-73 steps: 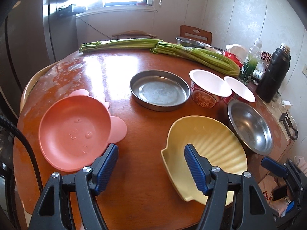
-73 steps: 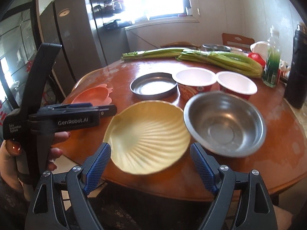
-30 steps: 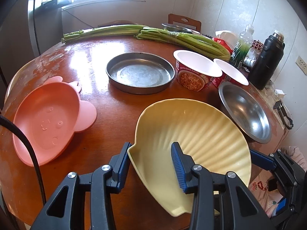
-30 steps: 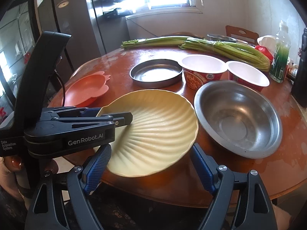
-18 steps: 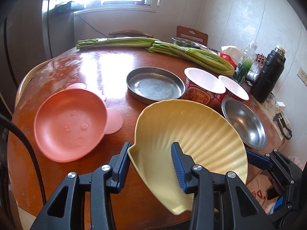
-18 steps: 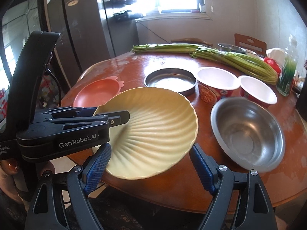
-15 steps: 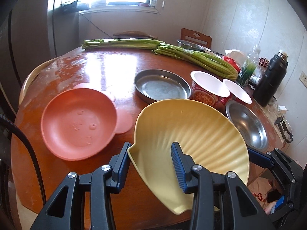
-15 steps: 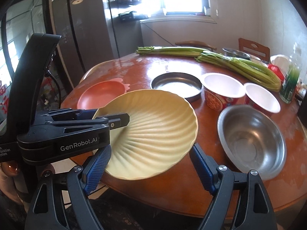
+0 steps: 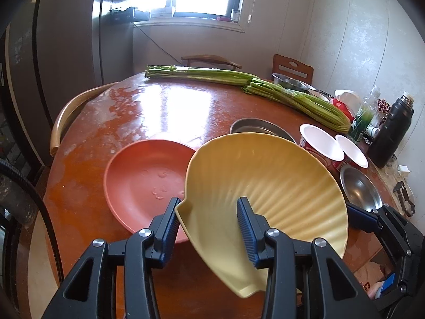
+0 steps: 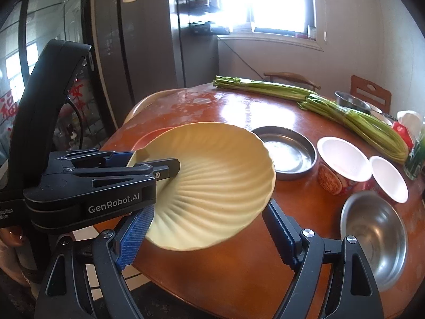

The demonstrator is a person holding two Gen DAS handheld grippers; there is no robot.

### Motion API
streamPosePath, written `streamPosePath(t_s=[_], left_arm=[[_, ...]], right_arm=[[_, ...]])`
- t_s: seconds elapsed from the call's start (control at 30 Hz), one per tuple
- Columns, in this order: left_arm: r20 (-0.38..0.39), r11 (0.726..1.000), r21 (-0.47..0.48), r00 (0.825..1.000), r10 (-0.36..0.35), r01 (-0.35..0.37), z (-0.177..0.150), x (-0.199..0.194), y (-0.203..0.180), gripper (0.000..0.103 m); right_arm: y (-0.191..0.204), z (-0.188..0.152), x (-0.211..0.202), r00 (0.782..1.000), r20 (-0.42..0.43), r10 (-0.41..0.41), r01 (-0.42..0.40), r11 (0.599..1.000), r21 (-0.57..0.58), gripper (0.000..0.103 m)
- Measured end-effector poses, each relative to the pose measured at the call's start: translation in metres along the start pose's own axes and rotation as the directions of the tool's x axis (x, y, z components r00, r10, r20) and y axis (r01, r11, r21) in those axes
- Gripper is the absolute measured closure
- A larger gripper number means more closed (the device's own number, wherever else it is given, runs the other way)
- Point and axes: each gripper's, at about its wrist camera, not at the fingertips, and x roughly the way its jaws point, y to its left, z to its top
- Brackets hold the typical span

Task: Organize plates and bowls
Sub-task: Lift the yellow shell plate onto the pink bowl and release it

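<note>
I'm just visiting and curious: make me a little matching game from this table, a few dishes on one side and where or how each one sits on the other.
Things:
1. yellow shell plate
2. pink plate
3. flat metal pan
4. steel bowl

States:
A. lying on the table, partly hidden behind the yellow one
B. near the table edge, closest to the right gripper
C. lifted, clamped by the left gripper
D. beside the two white cups

Pairs: 1-C, 2-A, 3-D, 4-B

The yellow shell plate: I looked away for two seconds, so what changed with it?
The left tool closed on the yellow shell plate, lifted it off the table and carried it toward the pink plate. The right tool stays open; other dishes unmoved.
</note>
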Motion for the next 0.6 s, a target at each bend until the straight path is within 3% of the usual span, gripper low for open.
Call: streamPosePath(t_s=[0.3,0.6], left_arm=[[0.012,0.998,-0.035,0.999,0.046,-0.045,0.014,0.003,0.032,0.06],[-0.026,0.994,-0.071,0.996,0.084,-0.086,0.024,0.019,0.066,0.06]], right_arm=[[0.012,0.028,0.036,0.999,-0.016,0.046,-0.047,0.999,-0.023,0.018],[0.029,0.041,0.07,0.995,-0.041,0.087,-0.088,0.996,-0.024,0.018]])
